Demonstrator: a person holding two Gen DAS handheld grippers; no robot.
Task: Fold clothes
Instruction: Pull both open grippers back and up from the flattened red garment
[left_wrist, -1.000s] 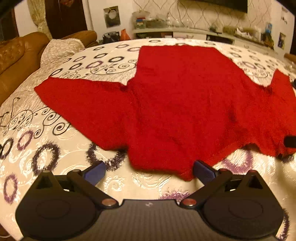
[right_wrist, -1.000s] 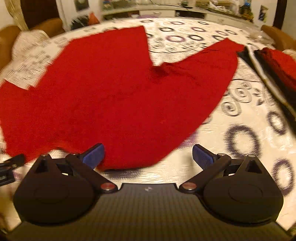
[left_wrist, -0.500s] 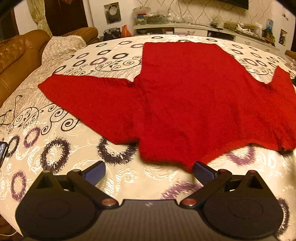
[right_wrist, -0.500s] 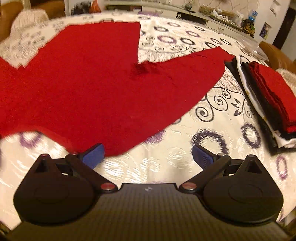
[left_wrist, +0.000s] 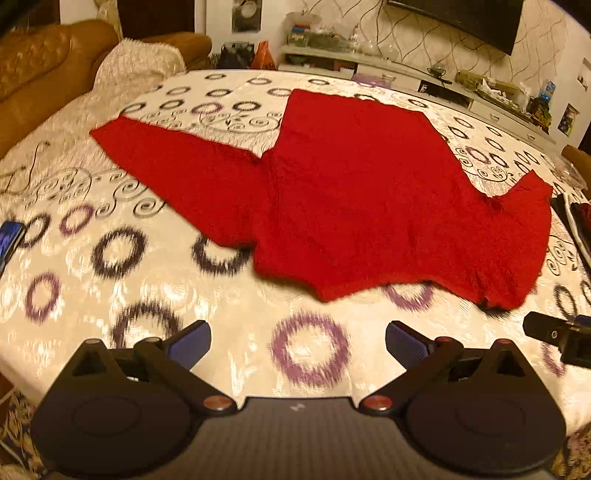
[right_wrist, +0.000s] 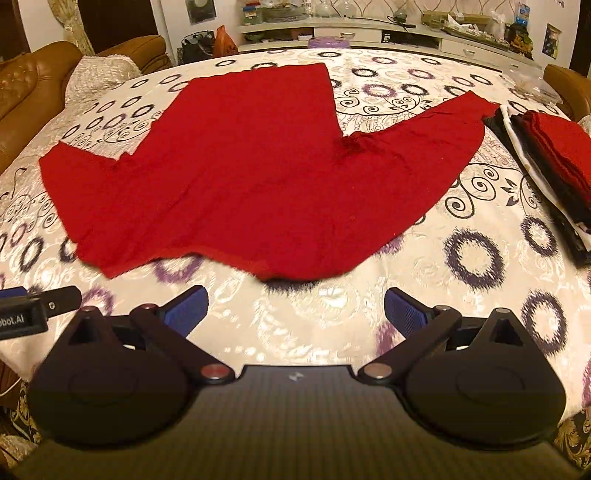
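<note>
— Where did the sweater (right_wrist: 236, 166) lie?
— Flat on the table (right_wrist: 424, 291), sleeves spread left and right, hem pointing away from me. My left gripper (left_wrist: 297, 338) and right gripper (right_wrist: 295, 310) had jaws apart, empty.
— Any writing?
— "bot.AI", partly cut off.

Folded pile (right_wrist: 554, 155) cut off by right edge in right wrist view; phone-like object (left_wrist: 9, 240) cropped at left edge; shelf clutter (right_wrist: 461, 18) too small to identify
</note>
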